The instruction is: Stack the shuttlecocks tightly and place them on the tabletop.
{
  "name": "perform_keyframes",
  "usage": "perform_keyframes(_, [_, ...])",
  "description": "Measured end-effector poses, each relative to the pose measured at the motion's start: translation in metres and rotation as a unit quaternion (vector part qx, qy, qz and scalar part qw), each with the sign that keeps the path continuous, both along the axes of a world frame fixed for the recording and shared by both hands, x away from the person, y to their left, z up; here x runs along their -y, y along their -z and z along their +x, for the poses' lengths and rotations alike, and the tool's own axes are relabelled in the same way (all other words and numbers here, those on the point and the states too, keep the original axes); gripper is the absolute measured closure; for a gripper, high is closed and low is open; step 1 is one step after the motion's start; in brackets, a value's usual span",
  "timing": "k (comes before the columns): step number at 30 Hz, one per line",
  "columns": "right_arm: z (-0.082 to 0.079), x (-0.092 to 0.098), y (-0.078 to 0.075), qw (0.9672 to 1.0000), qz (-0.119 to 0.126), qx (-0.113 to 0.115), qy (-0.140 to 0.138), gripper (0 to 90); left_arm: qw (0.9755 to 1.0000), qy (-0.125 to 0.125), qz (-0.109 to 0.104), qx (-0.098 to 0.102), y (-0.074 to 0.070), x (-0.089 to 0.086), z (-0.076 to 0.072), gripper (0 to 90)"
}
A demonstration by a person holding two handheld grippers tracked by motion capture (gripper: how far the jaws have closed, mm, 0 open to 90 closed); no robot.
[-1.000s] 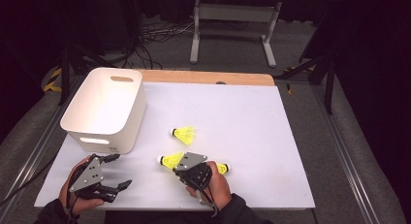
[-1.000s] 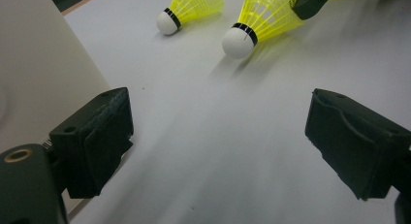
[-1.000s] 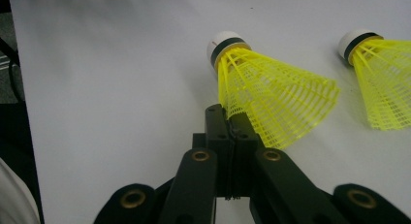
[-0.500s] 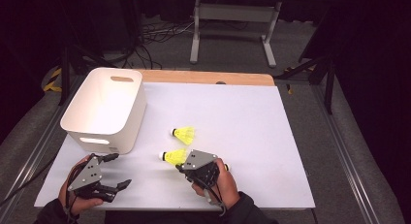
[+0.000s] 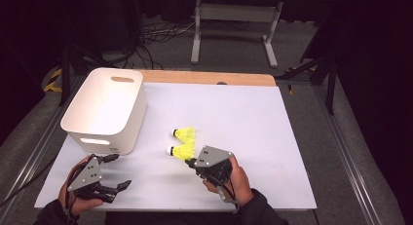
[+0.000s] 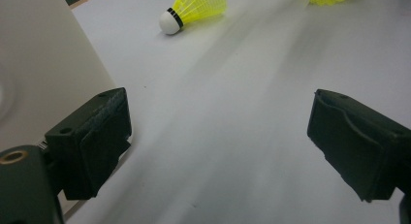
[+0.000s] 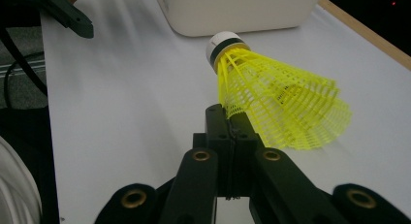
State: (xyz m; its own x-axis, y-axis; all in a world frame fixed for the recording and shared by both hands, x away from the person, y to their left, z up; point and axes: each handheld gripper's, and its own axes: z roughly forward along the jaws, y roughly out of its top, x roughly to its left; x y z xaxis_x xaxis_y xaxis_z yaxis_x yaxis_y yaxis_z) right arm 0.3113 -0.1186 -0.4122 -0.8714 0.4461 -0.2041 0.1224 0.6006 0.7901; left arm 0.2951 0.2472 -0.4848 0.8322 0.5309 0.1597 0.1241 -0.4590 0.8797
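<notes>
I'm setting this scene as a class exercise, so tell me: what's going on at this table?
A person works with a gripper in each hand. The right gripper is shut on the skirt of a yellow shuttlecock, held just above the white table. The left gripper is open, with nothing in it, beside the white bin. A second shuttlecock lies on the table.

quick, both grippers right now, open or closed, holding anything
left gripper: open, holding nothing
right gripper: closed on the skirt edge of a yellow shuttlecock
</notes>
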Motion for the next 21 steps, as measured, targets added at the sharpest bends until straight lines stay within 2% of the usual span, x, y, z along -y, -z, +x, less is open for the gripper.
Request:
perform_keyframes(8, [0.011, 0.019, -0.008, 0.9999, 0.006, 0.000, 0.010, 90.0, 1.0000, 0.001, -0.004, 0.003, -0.001, -0.001, -0.001, 9.0])
perform_keyframes(16, [0.023, 0.034, -0.011, 0.9998, 0.000, 0.005, 0.020, 90.0, 1.0000, 0.003, -0.006, 0.006, -0.002, -0.001, -0.002, 8.9])
perform_keyframes(21, [0.041, 0.052, -0.013, 0.9996, -0.008, -0.005, 0.027, 90.0, 1.0000, 0.003, -0.003, 0.005, -0.001, -0.001, -0.001, 8.9])
